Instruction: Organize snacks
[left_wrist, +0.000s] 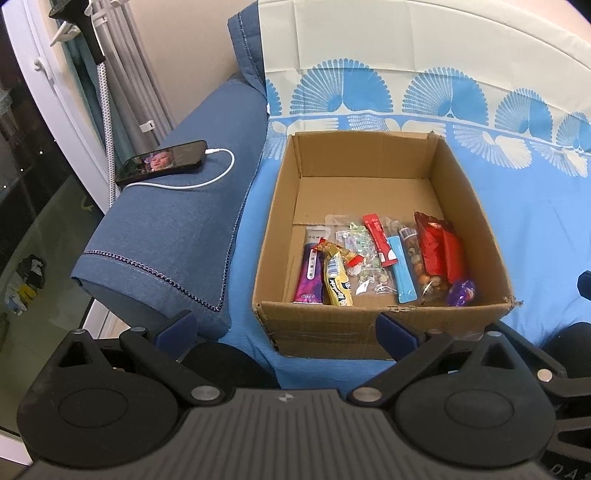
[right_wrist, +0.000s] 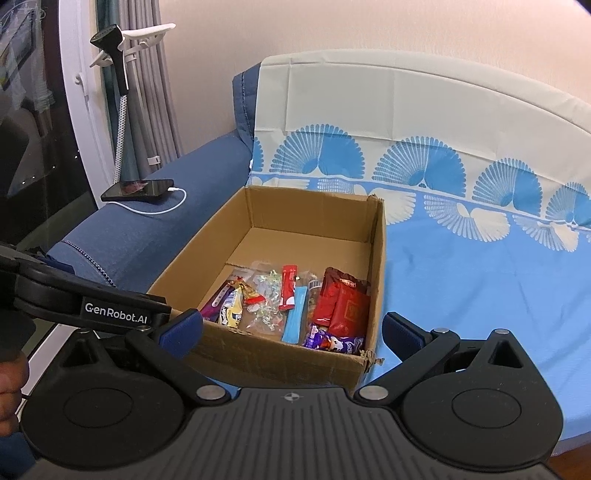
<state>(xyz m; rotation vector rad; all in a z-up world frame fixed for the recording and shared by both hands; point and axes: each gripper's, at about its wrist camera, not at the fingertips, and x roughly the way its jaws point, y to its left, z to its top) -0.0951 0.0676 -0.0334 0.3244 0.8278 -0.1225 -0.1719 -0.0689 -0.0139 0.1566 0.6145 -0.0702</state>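
Snacks (left_wrist: 384, 262): bright mixed wrappers, laid side by side in the cardboard box (left_wrist: 369, 328).
Left gripper (left_wrist: 286, 330): fingers spread wide, nothing held.
Right gripper (right_wrist: 291, 332): likewise.

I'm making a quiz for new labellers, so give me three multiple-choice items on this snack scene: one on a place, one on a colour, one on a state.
1. Where do the snacks lie?
A. on the bedspread
B. in the cardboard box
C. on the armrest

2. What colour is the long thin stick pack beside the red one?
A. light blue
B. green
C. black

3. How do both grippers stand?
A. shut on a snack
B. shut, empty
C. open, empty

Answers:
1 B: the snacks sit on the floor of the cardboard box.
2 A: the stick pack is light blue.
3 C: the left gripper and right gripper have fingers spread, nothing between.
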